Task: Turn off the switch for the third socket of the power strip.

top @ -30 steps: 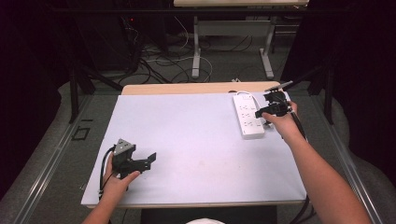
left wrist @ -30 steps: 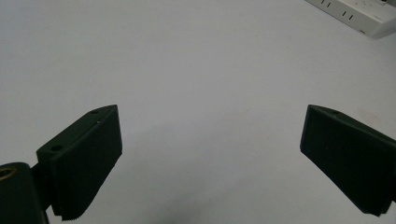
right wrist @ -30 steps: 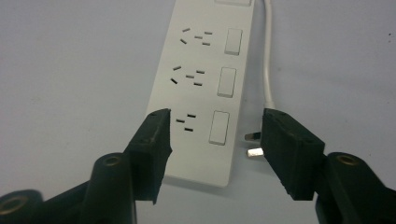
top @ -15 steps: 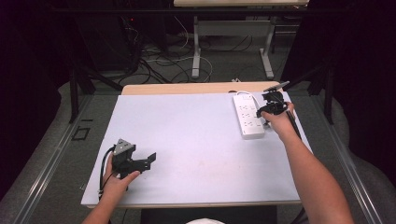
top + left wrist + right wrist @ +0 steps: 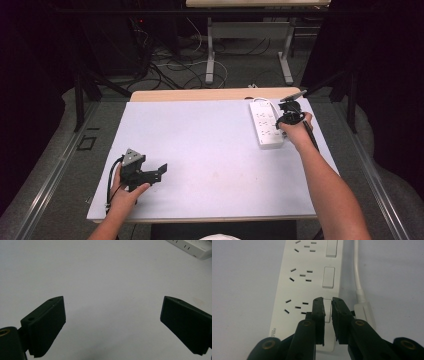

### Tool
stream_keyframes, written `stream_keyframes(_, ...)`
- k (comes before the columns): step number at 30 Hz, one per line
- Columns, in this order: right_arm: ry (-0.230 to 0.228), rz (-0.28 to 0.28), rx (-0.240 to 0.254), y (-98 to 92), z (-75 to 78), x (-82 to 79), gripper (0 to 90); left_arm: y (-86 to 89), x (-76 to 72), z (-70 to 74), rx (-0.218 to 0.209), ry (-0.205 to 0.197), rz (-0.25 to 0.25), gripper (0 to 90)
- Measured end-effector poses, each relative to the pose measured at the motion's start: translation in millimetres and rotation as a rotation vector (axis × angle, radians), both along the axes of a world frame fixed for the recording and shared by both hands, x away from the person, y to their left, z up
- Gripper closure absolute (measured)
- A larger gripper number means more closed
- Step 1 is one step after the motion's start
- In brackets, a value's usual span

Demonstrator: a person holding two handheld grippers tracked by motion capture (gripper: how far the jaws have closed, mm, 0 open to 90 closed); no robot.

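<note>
Right gripper view: one white rigid-plastic power strip (image 5: 307,287), long and flat, lying on the pale matte table top (image 5: 244,277). Three socket groups are visible, each with a white rectangular rocker switch beside it (image 5: 328,277). A white round cable (image 5: 357,277) runs alongside the strip to a moulded plug or strain relief (image 5: 364,311) near its end.

Location, high view: the strip (image 5: 266,123) sits near the far right corner of the table (image 5: 200,150), just beside the right hand.

Right gripper (image 5: 328,305): jaws have just been closing and now stand almost together, a thin slit between them, nothing clamped. The tips hover over or rest on the nearest rocker switch; contact cannot be told.

Left gripper (image 5: 112,322): jaws spread wide, nothing between them, low over bare table well apart from the strip (image 5: 191,247); seen in the high view (image 5: 161,172) near the front left edge.

Handling, as judged: light, stiff shell, smooth and likely to slide on the table if pushed sideways. Not fragile. A rocker needs a short, straight-down press on one end with narrowed tips. To lift or steady the body, take it across the narrow width at the long edges, clear of switches. The cable is springy and may drag the strip.
</note>
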State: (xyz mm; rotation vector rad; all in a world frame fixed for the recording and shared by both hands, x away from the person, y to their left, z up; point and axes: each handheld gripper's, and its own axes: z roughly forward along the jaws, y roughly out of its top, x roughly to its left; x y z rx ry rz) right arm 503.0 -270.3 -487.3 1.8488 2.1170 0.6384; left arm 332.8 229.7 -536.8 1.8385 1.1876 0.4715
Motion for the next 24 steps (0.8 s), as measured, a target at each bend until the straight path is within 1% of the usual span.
stream_keyframes(1, 0.004, 0.002, -0.008, -0.6, -1.2, 0.2, 83.9, 0.1, 0.0, 0.0, 0.001, 0.0, -0.001, 6.2)
stream_keyframes(2, 0.004, -0.003, -0.006, -0.2, -2.1, 0.4, 84.8, 0.0, 0.0, 0.0, 0.001, 0.0, 0.0, 6.2)
stream_keyframes(3, 0.014, 0.005, 0.0, -0.8, -2.7, 0.8, 85.6, 0.0, 0.0, 0.0, 0.001, 0.0, 0.0, 6.3)
stream_keyframes(5, 0.024, 0.001, -0.01, -0.1, -4.6, 1.2, 87.3, -0.2, 0.1, -0.3, 0.0, -0.002, 0.0, 6.3)
stream_keyframes(6, 0.031, 0.007, -0.018, -0.6, -5.2, 1.4, 88.0, -0.3, 0.1, -0.4, 0.0, -0.001, 0.001, 6.3)
stream_keyframes(7, 0.036, 0.002, -0.01, 0.3, -5.8, 1.8, 88.4, -0.3, 0.1, -0.4, 0.0, -0.001, 0.001, 6.3)
stream_keyframes(8, 0.037, 0.005, -0.003, 0.4, -6.4, 2.1, 88.7, -0.3, 0.2, -0.4, 0.0, -0.001, 0.001, 6.3)
stream_keyframes(12, 0.042, -0.002, -0.02, 2.9, -8.8, 3.3, 90.0, -0.3, 0.3, -0.4, 0.002, 0.0, 0.001, 6.4)
stream_keyframes(13, 0.039, 0.002, -0.011, 3.3, -10.2, 3.6, 90.0, -0.3, 0.3, -0.4, 0.002, 0.0, 0.001, 6.4)
stream_keyframes(14, 0.049, 0.004, -0.027, 3.7, -10.9, 4.0, 90.0, -0.3, 0.2, -0.4, 0.003, 0.0, 0.001, 6.5)
stream_keyframes(15, 0.055, -0.001, -0.029, 5.6, -12.8, 4.6, 90.0, -0.3, 0.2, -0.4, 0.003, 0.0, 0.001, 6.5)
stream_keyframes(18, 0.057, -0.003, -0.036, 6.9, -14.9, 5.1, 90.0, -0.1, 0.3, -0.5, 0.003, 0.002, 0.001, 6.5)
stream_keyframes(19, 0.064, 0.006, -0.039, 6.7, -15.6, 5.5, 90.0, 0.0, 0.3, -0.6, 0.003, 0.002, 0.001, 6.5)
stream_keyframes(20, 0.054, 0.015, -0.047, 6.0, -17.5, 5.7, 90.0, 0.0, 0.3, -0.6, 0.002, 0.002, 0.002, 6.5)
stream_keyframes(21, 0.067, 0.0, -0.037, 8.2, -17.4, 5.8, 90.0, 0.0, 0.3, -0.6, 0.002, 0.003, 0.002, 6.6)
stream_keyframes(22, 0.057, -0.002, -0.029, 8.3, -18.4, 5.9, 90.0, 0.0, 0.3, -0.6, 0.002, 0.003, 0.002, 6.6)
stream_keyframes(24, 0.057, 0.0, -0.031, 8.7, -18.7, 6.0, 90.0, -0.1, 0.4, -0.6, 0.003, 0.002, 0.001, 6.6)
